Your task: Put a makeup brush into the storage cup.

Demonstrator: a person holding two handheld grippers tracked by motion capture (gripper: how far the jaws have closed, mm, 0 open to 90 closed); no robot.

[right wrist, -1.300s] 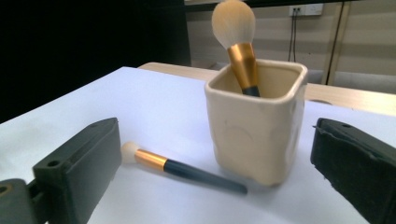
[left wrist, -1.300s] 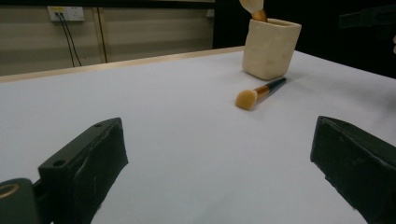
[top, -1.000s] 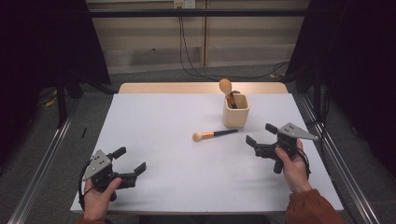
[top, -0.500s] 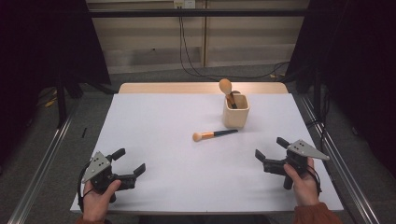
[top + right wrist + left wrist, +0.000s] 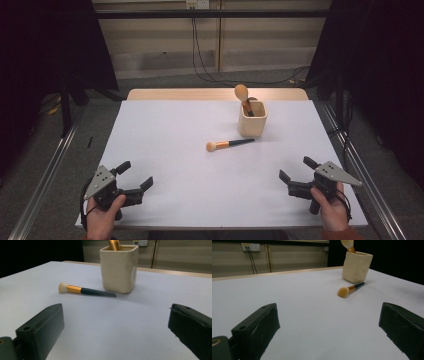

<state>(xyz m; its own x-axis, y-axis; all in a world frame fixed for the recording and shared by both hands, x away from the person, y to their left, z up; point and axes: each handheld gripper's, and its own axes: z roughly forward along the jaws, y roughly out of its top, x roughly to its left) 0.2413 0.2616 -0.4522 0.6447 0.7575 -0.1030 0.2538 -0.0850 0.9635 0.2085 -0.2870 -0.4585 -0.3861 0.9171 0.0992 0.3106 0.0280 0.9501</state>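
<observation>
High view: white table (image 5: 190, 150) with a bare wooden strip along the far edge. Left gripper (image 5: 136, 180) sits at the near left corner, jaws wide, nothing between them, close to the near edge. Right gripper (image 5: 296, 174) sits at the near right corner, jaws wide and empty, close to the right edge. Makeup brush (image 5: 229, 145) lies flat right of centre, bristles pointing left, handle tip just beside the cream cup (image 5: 252, 120) but whether they touch is unclear. The cup stands upright at the far right with a second brush (image 5: 243, 96) leaning in it. Wide bare surface across the middle and left. Metal rails run along both sides of the table on the floor.

Left gripper view: jaws spread wide over bare table; the brush (image 5: 349, 289) lies far right, the cup (image 5: 357, 266) behind it. Wall socket (image 5: 250, 246) at far left, no readable writing.

Right gripper view: jaws wide, empty; the brush (image 5: 85, 290) lies ahead to the left, its handle end near the cup (image 5: 118, 268) base. No labels or brand marks readable on cup or brush.
</observation>
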